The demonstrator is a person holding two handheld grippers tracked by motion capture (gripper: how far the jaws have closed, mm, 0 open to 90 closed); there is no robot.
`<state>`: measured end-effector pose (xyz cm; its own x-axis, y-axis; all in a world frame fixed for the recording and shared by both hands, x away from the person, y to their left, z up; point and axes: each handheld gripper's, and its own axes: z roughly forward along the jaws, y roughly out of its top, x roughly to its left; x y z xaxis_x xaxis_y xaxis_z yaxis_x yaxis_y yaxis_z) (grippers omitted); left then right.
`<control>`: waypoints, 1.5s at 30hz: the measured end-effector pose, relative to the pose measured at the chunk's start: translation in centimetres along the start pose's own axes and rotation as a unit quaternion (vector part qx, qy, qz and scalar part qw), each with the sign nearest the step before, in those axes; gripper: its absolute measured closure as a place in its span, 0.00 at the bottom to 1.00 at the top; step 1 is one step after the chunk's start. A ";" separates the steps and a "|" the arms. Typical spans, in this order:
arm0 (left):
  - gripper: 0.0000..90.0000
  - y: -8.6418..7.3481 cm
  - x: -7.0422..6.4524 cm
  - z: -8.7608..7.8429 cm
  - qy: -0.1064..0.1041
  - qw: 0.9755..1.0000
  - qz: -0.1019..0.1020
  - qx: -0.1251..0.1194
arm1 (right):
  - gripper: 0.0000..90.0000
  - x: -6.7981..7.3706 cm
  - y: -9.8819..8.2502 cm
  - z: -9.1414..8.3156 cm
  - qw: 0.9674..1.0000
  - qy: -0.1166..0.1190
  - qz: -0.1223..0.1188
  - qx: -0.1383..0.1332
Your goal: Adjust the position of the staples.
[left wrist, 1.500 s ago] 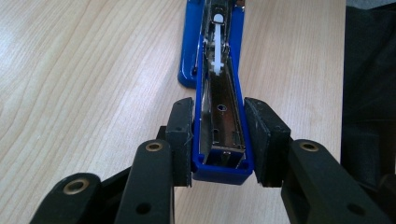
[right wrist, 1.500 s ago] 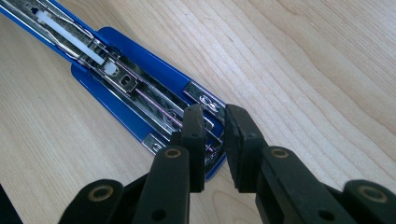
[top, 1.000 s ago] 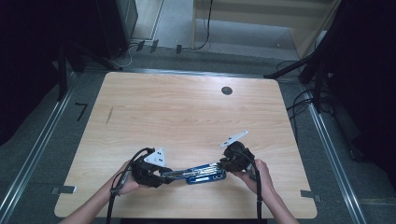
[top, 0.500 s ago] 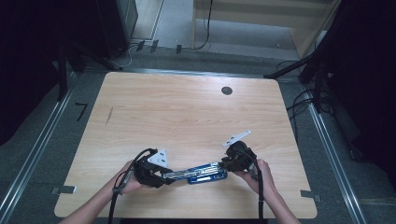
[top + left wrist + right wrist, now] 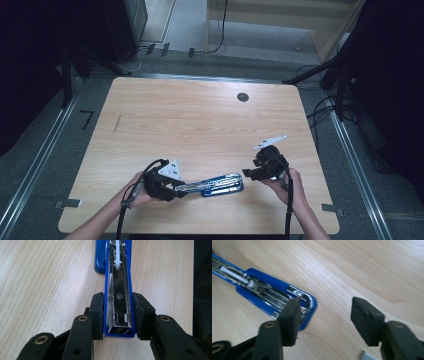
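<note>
Left gripper view: left claw (image 5: 119,317) pinching blue stapler (image 5: 119,290); right claw (image 5: 325,317) spread, just opening, nothing between.

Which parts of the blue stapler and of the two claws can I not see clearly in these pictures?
- Stapler, left claw view: its far end is cut off by the top edge; the side walls are hidden behind the pads gripping it.
- Stapler, right claw view: blurred, cut off at the left edge.
- Small metal piece, right claw view: cut by the bottom edge; what it is, I cannot tell.
- Left claw and right claw, high view: too small to judge the jaws.
</note>
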<state>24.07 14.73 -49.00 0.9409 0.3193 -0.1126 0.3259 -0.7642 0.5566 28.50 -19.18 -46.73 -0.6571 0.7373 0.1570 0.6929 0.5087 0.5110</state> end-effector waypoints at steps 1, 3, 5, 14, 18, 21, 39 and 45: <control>0.73 0.0 0.0 0.0 0.000 1.000 0.001 0.000 | 0.43 -0.2 -0.1 -0.2 1.000 -0.006 0.004 0.000; 0.73 0.0 0.0 0.0 0.000 1.000 0.003 0.001 | 0.39 -0.7 -0.3 -0.6 1.000 -0.018 0.014 0.000; 0.73 0.1 0.0 -0.1 0.001 1.000 0.004 0.003 | 0.36 -1.1 -0.5 -0.8 0.999 -0.037 0.019 0.006; 0.73 0.1 0.1 0.0 -0.001 1.000 0.005 0.002 | 0.29 -3.6 -2.2 -0.7 0.991 -0.111 0.060 0.047; 0.73 0.1 0.1 0.0 -0.001 1.000 0.006 0.002 | 0.30 -4.1 -2.5 0.1 0.986 -0.136 0.060 0.070; 0.73 0.1 0.1 0.0 -0.001 1.000 0.006 0.004 | 0.31 -4.4 -2.7 0.7 0.984 -0.145 0.066 0.079; 0.73 0.1 0.1 0.1 -0.003 1.000 0.007 0.008 | 0.39 -4.7 -3.1 1.6 0.979 -0.156 0.063 0.118; 0.73 0.1 0.2 0.1 -0.003 1.000 0.008 0.010 | 0.41 -4.7 -3.4 1.4 0.976 -0.152 0.068 0.137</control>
<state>24.29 14.62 -49.07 0.9468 0.3031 -0.1086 0.3120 -0.7804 0.5419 29.69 -23.72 -50.38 -0.4635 0.8831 -0.0726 0.8484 0.4659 0.2513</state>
